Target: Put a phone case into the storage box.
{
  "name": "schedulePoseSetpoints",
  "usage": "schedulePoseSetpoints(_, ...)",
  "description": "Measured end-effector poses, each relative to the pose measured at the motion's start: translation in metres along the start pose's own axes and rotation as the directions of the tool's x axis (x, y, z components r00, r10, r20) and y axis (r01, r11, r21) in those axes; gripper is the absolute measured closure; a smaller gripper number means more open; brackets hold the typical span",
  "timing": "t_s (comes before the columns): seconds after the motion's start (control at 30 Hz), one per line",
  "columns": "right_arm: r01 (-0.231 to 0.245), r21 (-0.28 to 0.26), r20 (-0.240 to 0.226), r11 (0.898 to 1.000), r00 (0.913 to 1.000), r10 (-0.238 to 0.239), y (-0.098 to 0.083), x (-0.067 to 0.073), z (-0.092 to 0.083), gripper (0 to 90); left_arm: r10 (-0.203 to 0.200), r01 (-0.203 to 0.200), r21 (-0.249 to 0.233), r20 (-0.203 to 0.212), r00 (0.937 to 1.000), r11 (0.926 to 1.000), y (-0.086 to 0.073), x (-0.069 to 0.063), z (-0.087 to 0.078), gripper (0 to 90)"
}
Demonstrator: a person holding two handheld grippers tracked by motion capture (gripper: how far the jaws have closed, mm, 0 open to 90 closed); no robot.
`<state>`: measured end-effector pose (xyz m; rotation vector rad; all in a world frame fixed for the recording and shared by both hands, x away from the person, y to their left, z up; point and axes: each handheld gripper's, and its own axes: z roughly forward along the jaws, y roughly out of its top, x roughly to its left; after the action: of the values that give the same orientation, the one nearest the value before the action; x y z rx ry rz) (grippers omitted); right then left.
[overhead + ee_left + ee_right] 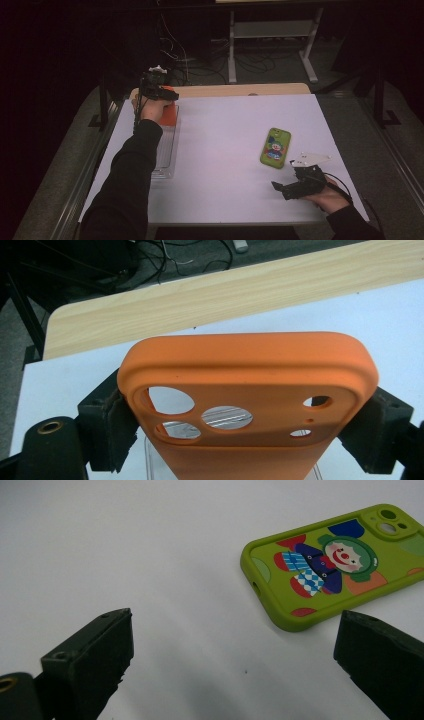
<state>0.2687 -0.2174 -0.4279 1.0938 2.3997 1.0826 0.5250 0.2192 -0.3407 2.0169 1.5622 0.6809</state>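
At the far left corner of the surface point(225, 150), the left gripper point(245, 405) is closed on the orange phone case point(250, 370), with one pad pressed against each long side. The case is held across its width near the camera-cutout end, a grip judged to keep the thin, flexible shell from twisting. It is suspended just above the far end of the clear plastic tray point(167, 150), which lies along the left edge of the surface; through the cutouts of the case the ribbed tray floor can be seen directly below. This position suggests that the case is being lowered into the tray. Whether the case already touches the tray cannot be determined. No other contents can be made out in the near part of the tray. Toward the right of the surface, a green phone case point(275, 147) printed with a clown figure lies flat, printed side up, well apart from the tray. Near the right front corner, the right gripper point(230, 665) is held low and level with its jaws spread wide and nothing between them. It is aimed toward the green phone case, which is judged to be the next item for pickup.
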Motion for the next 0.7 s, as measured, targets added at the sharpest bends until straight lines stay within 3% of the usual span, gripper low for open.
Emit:
schedulePoseSetpoints(0.23, 0.002, 0.001, -0.001, 1.000, 1.0000, -0.002, 0.000, 0.001, 0.000, 1.9, -0.002, 0.002, 0.010, -0.038, 0.9993, 0.9999, 0.000, 0.007, 0.011, 14.8)
schedulePoseSetpoints(0.4, -0.001, 0.007, -0.004, 1.000, 1.0000, 0.001, 0.000, 0.001, 0.001, 2.0, -0.031, 0.031, -0.003, -0.032, 0.9990, 0.9995, -0.001, 0.010, 0.015, 14.6)
schedulePoseSetpoints(0.7, 0.005, 0.010, -0.006, 1.000, 1.0000, -0.005, 0.000, 0.001, 0.001, 1.9, -0.035, 0.034, -0.015, -0.044, 0.9984, 0.9993, -0.002, 0.009, 0.022, 14.1)
